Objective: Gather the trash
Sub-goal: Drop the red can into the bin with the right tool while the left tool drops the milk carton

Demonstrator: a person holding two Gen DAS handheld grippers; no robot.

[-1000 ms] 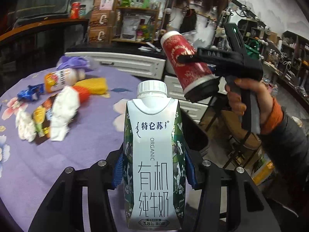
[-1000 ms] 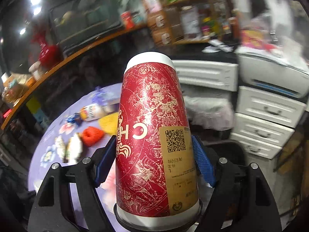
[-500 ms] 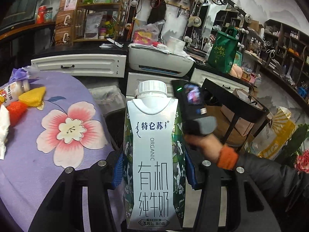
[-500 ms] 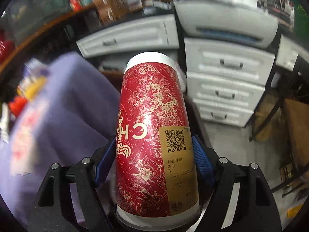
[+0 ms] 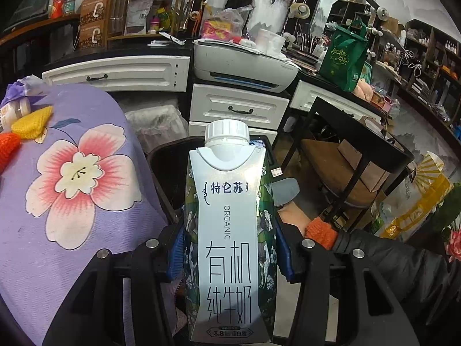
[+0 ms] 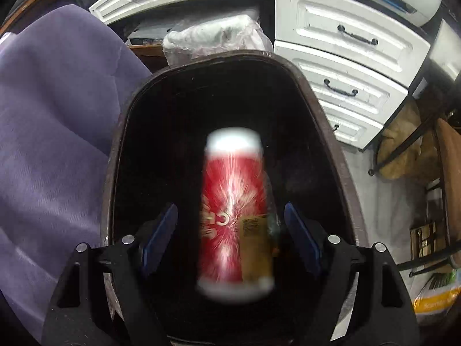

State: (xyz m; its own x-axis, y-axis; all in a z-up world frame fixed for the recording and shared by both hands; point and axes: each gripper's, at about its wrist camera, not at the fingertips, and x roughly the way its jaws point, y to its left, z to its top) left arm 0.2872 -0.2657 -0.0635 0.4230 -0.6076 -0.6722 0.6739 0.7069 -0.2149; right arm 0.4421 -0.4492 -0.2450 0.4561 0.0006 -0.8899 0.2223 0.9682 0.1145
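My left gripper (image 5: 230, 248) is shut on a white and green milk carton (image 5: 229, 230) with a white cap, held upright beside the table's edge above a black bin (image 5: 164, 155). My right gripper (image 6: 230, 236) is open over the black bin (image 6: 115, 150). A red and gold can (image 6: 234, 216), blurred with motion, is loose between the parted blue pads (image 6: 160, 236) and falls into the bin.
A table under a purple flowered cloth (image 5: 72, 178) lies to the left, with yellow and orange knitted pieces (image 5: 31, 121) on it. White drawers (image 6: 340, 57) and a printer (image 5: 245, 63) stand behind the bin. A black stool (image 5: 354, 144) stands to the right.
Both grippers swung from the table to the bin. My right gripper tilted down over the bin, opened, and let go of the red can, which now drops.
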